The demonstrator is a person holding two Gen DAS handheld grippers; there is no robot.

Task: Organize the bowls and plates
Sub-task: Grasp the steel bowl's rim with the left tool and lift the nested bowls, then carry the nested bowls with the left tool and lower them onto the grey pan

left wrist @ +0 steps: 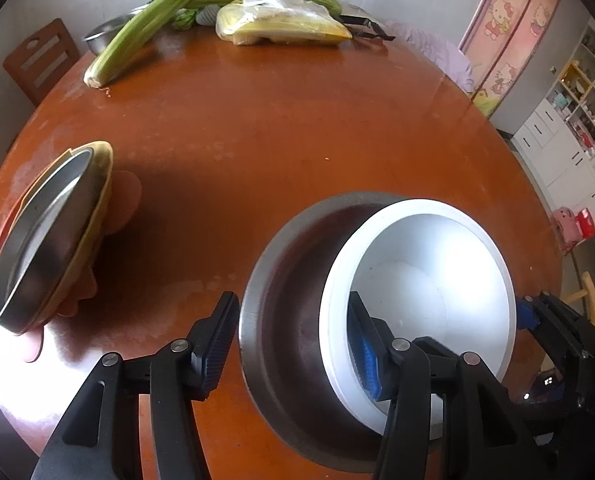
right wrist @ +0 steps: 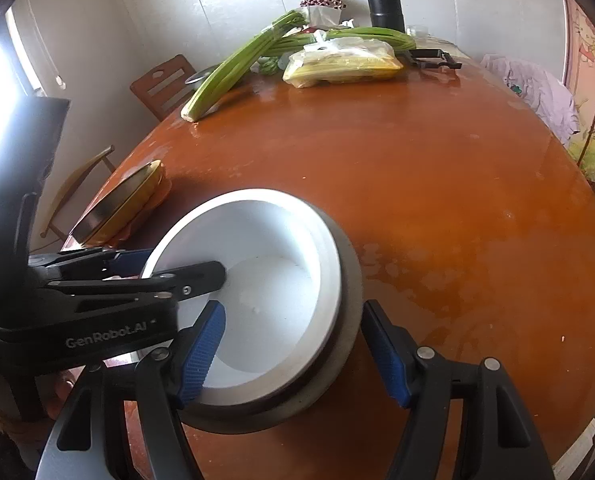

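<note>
Two grippers straddle nested bowls, neither clamped

Left gripper and right gripper each span the rims of the white bowl nested in the steel bowl near the round table's edge, pads not pressing; judged risk: lifting unevenly could tip the pair

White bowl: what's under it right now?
The white bowl sits nested in a steel bowl on the table. The steel bowl's bottom is covered.
</note>
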